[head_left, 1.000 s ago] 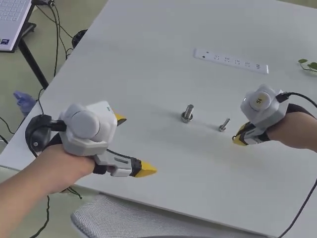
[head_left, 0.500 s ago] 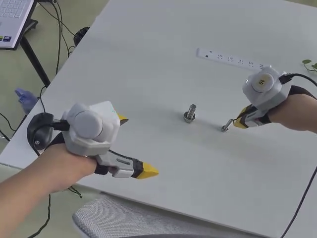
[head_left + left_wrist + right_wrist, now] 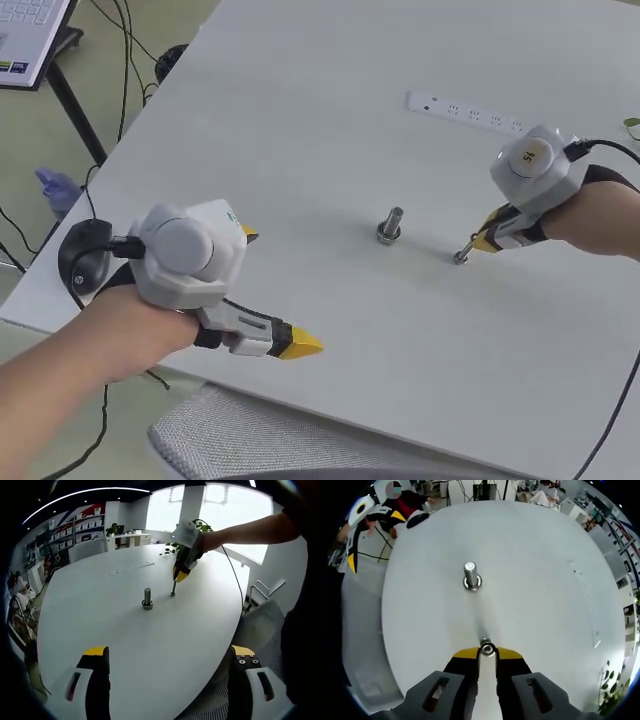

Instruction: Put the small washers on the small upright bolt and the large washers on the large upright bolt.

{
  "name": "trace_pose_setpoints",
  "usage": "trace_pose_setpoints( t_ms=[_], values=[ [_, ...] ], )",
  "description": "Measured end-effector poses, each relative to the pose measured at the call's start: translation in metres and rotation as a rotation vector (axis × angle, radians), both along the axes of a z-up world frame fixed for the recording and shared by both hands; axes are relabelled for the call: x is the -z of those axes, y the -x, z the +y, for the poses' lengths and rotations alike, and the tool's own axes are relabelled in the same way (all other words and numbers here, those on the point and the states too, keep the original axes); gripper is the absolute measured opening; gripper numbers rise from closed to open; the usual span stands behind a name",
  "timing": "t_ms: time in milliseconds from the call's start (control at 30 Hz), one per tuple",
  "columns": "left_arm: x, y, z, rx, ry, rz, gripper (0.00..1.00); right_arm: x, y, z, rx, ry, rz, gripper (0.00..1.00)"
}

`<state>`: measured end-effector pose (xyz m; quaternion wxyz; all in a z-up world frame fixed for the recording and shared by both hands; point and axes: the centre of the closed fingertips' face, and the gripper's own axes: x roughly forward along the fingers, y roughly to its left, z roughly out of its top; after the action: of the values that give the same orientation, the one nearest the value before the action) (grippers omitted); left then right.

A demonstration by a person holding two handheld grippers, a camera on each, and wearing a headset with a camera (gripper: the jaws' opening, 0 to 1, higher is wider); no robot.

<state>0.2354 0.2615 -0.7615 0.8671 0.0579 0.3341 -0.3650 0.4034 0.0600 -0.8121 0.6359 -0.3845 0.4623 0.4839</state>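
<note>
Right gripper view puts the small bolt (image 3: 487,648) right at my right gripper (image 3: 487,655): its top sits between the 2 yellow tips, with the bolt just beyond them on the far side. It stands on end, its long axis rising from the table (image 3: 420,555), so I judge anything fitted on it must come straight down that axis. The jaws are drawn close, with a thin slit between them. I cannot tell whether they pinch a washer, or whether the ring at the bolt's top is a washer or the bolt's own end. In the head view the small bolt (image 3: 461,256) lies just right of the large bolt (image 3: 390,227) and a little nearer, the 2 near each other but not touching. My right gripper (image 3: 482,242) reaches it from the right. The large bolt also stands upright, with a wider collar at its foot that may be washers, too small to count. My left gripper (image 3: 272,290) hangs at the near left edge, jaws wide apart and holding nothing, well apart from both bolts, so the right is plainly the nearer. I count 2 bolts, 1 small and 1 large, 2 grippers, and 1 power strip (image 3: 470,115) at the far right.
</note>
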Motion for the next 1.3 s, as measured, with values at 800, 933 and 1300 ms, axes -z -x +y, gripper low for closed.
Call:
trace_pose_setpoints(
  t_ms=[800, 933, 1300],
  values=[
    [0.001, -0.003, -0.001, 0.0, 0.004, 0.007, 0.96, 0.026, 0.0, 0.002, -0.042, 0.039, 0.014, 0.12],
    [0.004, -0.001, 0.0, -0.006, 0.008, 0.015, 0.95, 0.031, 0.0, 0.003, -0.046, 0.043, 0.019, 0.12],
    [0.009, 0.003, 0.005, -0.019, 0.003, 0.037, 0.93, 0.045, 0.002, 0.005, -0.073, 0.067, 0.027, 0.12]
  ],
)
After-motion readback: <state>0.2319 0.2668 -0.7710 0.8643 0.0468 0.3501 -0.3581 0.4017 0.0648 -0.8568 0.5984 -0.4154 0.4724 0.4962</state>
